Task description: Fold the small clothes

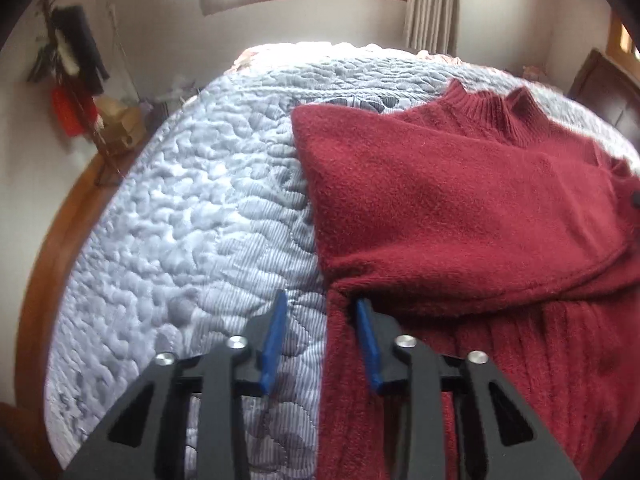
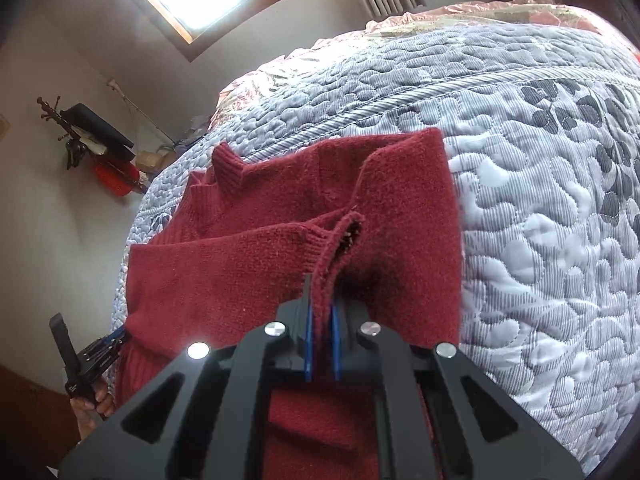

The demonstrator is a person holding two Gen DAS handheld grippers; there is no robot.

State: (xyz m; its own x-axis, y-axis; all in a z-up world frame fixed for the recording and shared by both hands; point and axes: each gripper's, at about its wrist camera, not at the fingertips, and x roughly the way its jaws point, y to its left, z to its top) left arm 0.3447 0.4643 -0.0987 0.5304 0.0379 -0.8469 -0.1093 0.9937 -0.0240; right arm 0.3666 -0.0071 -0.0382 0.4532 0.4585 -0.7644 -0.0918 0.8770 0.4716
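The red sweater [image 1: 460, 208] lies on the quilted bed [image 1: 180, 220], filling the right of the left wrist view. The right gripper [image 2: 322, 320] has its jaws pinched on the sleeve cuff [image 2: 340, 240]; the left gripper [image 1: 322, 312] is wide open, straddling the sweater's left edge. The cuff is best laid flat across the body, probably with the left jaws steadying that edge.

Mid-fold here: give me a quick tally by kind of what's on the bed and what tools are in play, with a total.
Red sweater: 1
Grey quilted bedspread: 1
Grippers: 2, the left gripper open at the sweater's edge and the right gripper shut on a sleeve cuff
Total: 4
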